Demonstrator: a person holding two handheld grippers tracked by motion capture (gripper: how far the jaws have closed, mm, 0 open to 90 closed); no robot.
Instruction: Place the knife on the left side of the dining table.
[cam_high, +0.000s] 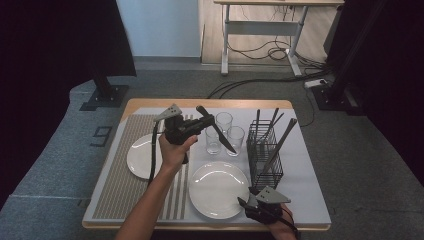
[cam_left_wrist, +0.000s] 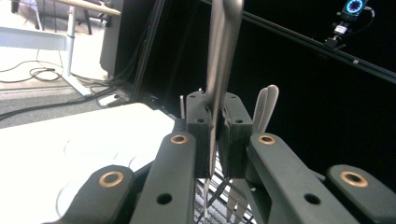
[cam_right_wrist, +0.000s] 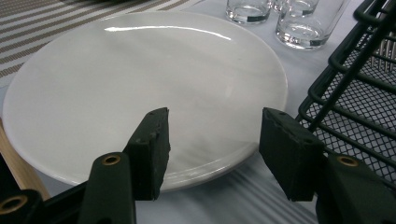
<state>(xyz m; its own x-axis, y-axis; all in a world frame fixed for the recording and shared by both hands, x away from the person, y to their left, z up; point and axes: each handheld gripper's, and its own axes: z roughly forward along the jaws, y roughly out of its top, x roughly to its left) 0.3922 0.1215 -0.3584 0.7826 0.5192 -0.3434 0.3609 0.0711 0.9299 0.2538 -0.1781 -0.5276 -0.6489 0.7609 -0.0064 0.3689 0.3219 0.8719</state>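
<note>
At frame centre of the high view, a knife (cam_high: 220, 134) is pinched in the left gripper (cam_high: 206, 122), its long axis slanting down-right toward the wire caddy (cam_high: 264, 156), which lies right of it. At lower right, the right gripper (cam_high: 245, 205) is held spread, empty.

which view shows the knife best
The high view: the whole knife shows, held by the left gripper above the glasses. The left gripper view gives a close, cropped look at it clamped between the jaws.
</note>
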